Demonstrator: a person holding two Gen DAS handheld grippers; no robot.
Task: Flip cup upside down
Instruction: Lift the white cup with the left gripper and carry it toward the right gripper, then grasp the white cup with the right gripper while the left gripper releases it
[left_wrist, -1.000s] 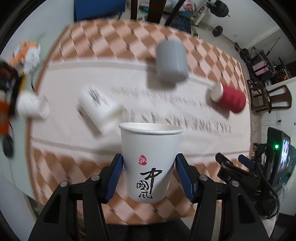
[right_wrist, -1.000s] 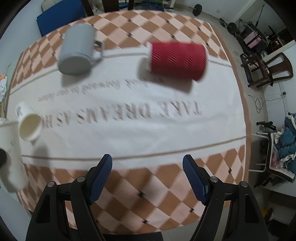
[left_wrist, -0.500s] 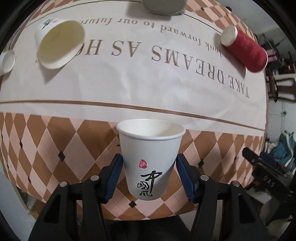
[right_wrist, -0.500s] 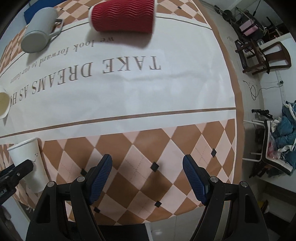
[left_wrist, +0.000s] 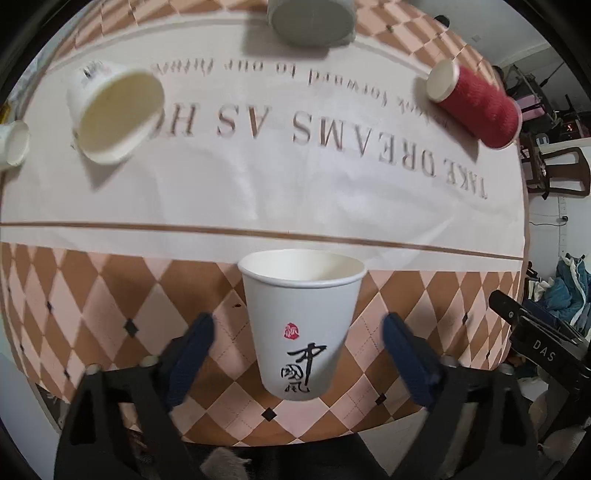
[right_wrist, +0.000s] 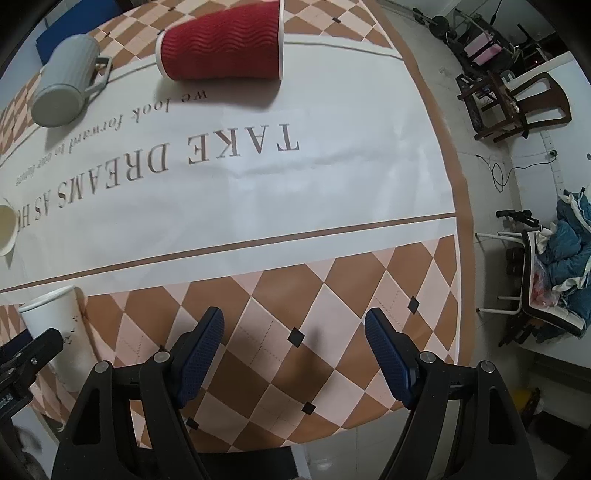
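A white paper cup (left_wrist: 301, 325) with black calligraphy stands upright, mouth up, on the checked tablecloth near the table's front edge. My left gripper (left_wrist: 297, 354) is open, its blue pads well apart on either side of the cup and not touching it. The cup also shows at the left in the right wrist view (right_wrist: 61, 332), with the left gripper's black finger in front of it. My right gripper (right_wrist: 295, 354) is open and empty above the checked cloth to the right of the cup.
A second white paper cup (left_wrist: 114, 110) lies on its side at the left. A red ribbed cup (right_wrist: 221, 46) lies on its side at the back. A grey mug (right_wrist: 64, 92) lies behind. The table edge is close in front; chairs (right_wrist: 517, 107) stand to the right.
My left gripper has opened and let go of the white cup, which now stands on the cloth. Both grippers have moved down toward the table's front.
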